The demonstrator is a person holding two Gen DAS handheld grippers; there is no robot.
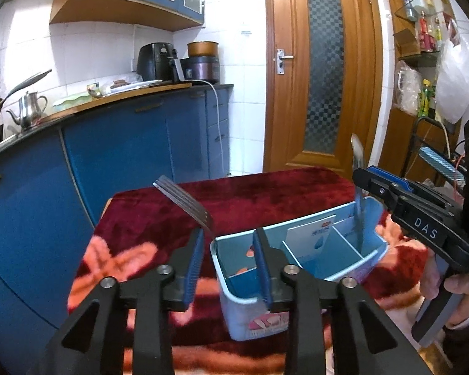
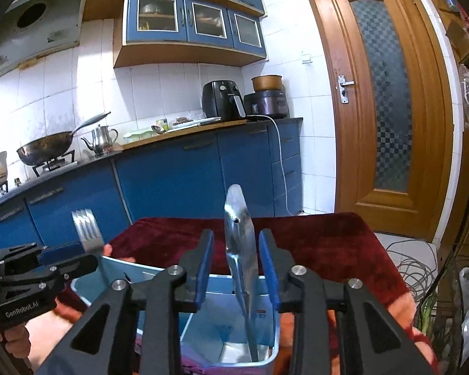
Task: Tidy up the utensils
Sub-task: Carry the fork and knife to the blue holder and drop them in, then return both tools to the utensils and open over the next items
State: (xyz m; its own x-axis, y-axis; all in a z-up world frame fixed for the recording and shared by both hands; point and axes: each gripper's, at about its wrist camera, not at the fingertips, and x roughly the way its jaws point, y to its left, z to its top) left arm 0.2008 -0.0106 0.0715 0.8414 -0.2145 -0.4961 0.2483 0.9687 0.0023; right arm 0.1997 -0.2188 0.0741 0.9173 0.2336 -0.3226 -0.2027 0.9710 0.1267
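A light blue divided utensil box (image 1: 234,306) stands on a table with a dark red cloth (image 1: 265,193). A steel fork (image 1: 187,206) stands in its left compartment, tines up and leaning left, just past my open left gripper (image 1: 228,234), which holds nothing. A steel spoon (image 2: 239,237) stands in the box (image 2: 203,337), bowl up, between the pads of my open right gripper (image 2: 236,234); neither pad touches it. The right gripper also shows in the left wrist view (image 1: 369,184), above the spoon (image 1: 358,206). The left gripper shows in the right wrist view (image 2: 78,256) beside the fork (image 2: 87,229).
Blue kitchen cabinets (image 1: 125,143) with a counter, kettle (image 1: 28,109), wok (image 2: 47,148) and air fryer (image 2: 222,100) lie beyond the table. A wooden door (image 1: 322,72) is behind. Shelves and bags (image 1: 453,72) stand at the right, cables (image 2: 412,268) on the floor.
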